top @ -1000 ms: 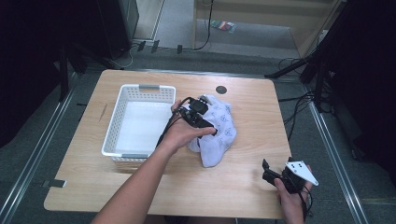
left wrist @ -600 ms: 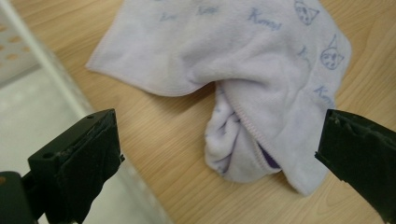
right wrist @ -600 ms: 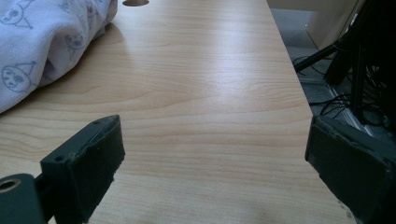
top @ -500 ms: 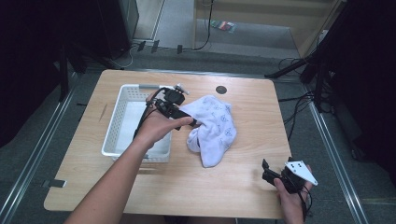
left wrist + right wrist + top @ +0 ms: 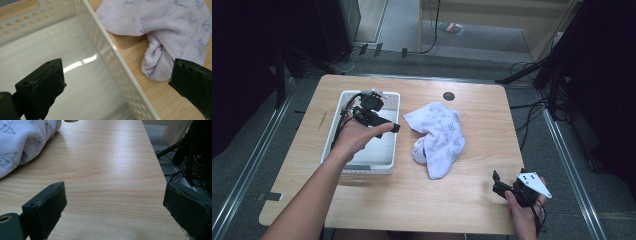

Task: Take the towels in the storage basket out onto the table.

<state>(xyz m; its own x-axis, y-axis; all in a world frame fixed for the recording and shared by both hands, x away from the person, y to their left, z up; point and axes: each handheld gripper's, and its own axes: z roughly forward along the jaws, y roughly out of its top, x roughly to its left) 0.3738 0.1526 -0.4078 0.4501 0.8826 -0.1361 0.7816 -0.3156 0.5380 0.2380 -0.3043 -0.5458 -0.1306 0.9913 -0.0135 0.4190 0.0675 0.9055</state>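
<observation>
A white cloth with a faint blue print (image 5: 439,137) lies crumpled on the wooden table (image 5: 472,200), just right of a white perforated basket (image 5: 362,162). My left gripper (image 5: 379,121) hovers over the basket's right half, open, with nothing in it. In the left gripper view its jaws (image 5: 116,72) straddle the basket's right wall (image 5: 105,50), and the cloth (image 5: 162,27) lies beyond. My right gripper (image 5: 496,184) rests near the table's front right corner, open. In the right gripper view its jaws (image 5: 113,192) frame bare wood, with the cloth (image 5: 22,140) at far left.
A small dark round disc (image 5: 448,96) sits on the table behind the cloth. The table's right edge (image 5: 152,150) runs close beside my right gripper, with cables on the floor (image 5: 532,107) beyond it. The inside of the basket (image 5: 50,57) holds nothing.
My left gripper has moved left, from on top of the cloth to above the basket, and the cloth's near corner was dragged leftward. The right gripper has not moved.
</observation>
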